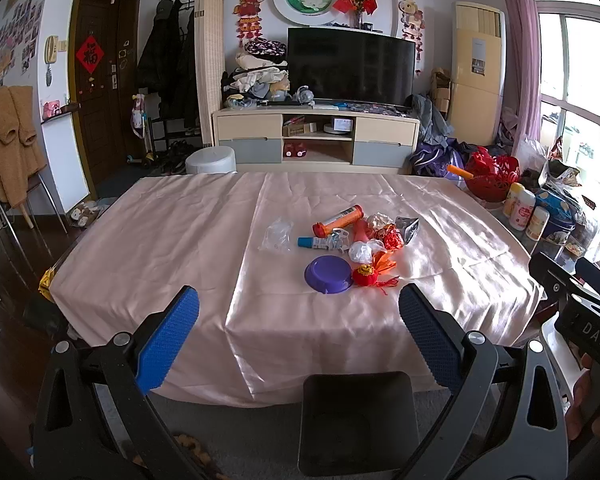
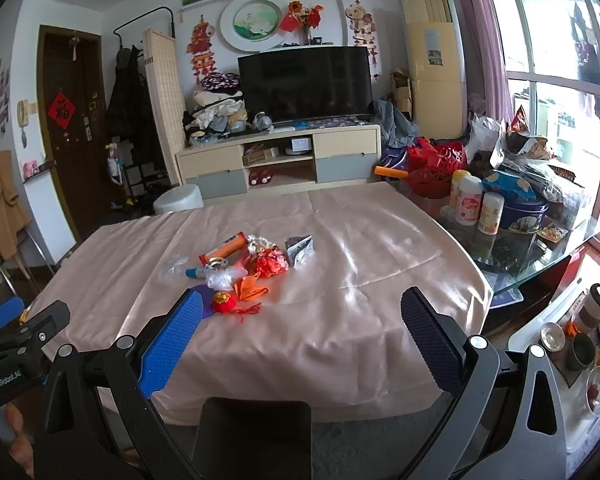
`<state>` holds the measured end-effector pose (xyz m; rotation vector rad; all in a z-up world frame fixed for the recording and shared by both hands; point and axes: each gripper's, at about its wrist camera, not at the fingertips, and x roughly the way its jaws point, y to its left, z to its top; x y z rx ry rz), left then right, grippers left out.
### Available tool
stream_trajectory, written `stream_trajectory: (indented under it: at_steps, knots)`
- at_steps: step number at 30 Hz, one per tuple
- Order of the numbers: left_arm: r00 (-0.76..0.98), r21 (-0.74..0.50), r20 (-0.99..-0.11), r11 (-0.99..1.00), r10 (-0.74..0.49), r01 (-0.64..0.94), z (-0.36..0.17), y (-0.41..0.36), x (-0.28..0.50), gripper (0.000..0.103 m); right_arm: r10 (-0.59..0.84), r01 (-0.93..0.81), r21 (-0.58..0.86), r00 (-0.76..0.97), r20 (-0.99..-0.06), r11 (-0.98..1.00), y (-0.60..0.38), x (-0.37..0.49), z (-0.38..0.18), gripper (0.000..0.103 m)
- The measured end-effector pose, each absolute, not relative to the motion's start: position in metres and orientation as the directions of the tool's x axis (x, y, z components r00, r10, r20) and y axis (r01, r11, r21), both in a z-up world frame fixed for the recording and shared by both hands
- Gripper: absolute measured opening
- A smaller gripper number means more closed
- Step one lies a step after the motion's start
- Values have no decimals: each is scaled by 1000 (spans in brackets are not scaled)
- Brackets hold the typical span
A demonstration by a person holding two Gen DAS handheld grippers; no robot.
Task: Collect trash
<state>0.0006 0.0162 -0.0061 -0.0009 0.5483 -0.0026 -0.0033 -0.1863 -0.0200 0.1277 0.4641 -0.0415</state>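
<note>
The bench (image 1: 172,240) wears a pale pink satin cloth, and its near left corner is cut off behind the left gripper (image 1: 299,310). That gripper hangs back over the near edge, level and pointing across the bench, jaws spread wide with nothing between the blue pads. Below it a dark chair back (image 1: 358,420) hides part of the cloth's hem.

The trash sits in one loose heap near the middle of the bench. From the left: a crumpled clear plastic bag (image 1: 277,234), hard to make out against the shiny cloth; a blue-capped tube (image 1: 314,242); an orange cylinder (image 1: 338,220) lying on its side behind it; a purple bowl (image 1: 328,274) at the front, half hidden by the left jaw in the right wrist view; a small red tasselled ornament (image 1: 365,276) just beside the bowl; red crumpled paper (image 1: 392,238); and a silvery foil packet (image 1: 406,229) at the right end. White scraps among them are too tangled to tell apart.

The right gripper (image 2: 302,312) is likewise held back from the heap, jaws wide and empty. Beyond the cloth's right edge, white bottles (image 2: 470,202) and a blue tin (image 2: 526,214) crowd a glass tabletop.
</note>
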Motion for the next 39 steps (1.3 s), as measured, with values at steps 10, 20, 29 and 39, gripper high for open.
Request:
stream_trajectory:
  at_steps: [10, 20, 29, 39]
  knots:
    - [853, -1, -522, 1000, -3, 2, -6, 17, 1, 95, -6, 69, 124, 893, -450, 990, -186, -3, -22, 100]
    - [853, -3, -522, 1000, -5, 3, -6, 15, 1, 95, -6, 68, 123, 892, -452, 990, -186, -3, -21, 100]
    - [852, -4, -524, 1000, -3, 1, -6, 19, 0, 95, -1, 65, 125, 891, -454, 990, -185, -3, -22, 100]
    - [850, -3, -527, 1000, 0, -1, -9, 25, -1, 95, 1, 66, 129, 889, -458, 989, -185, -3, -23, 100]
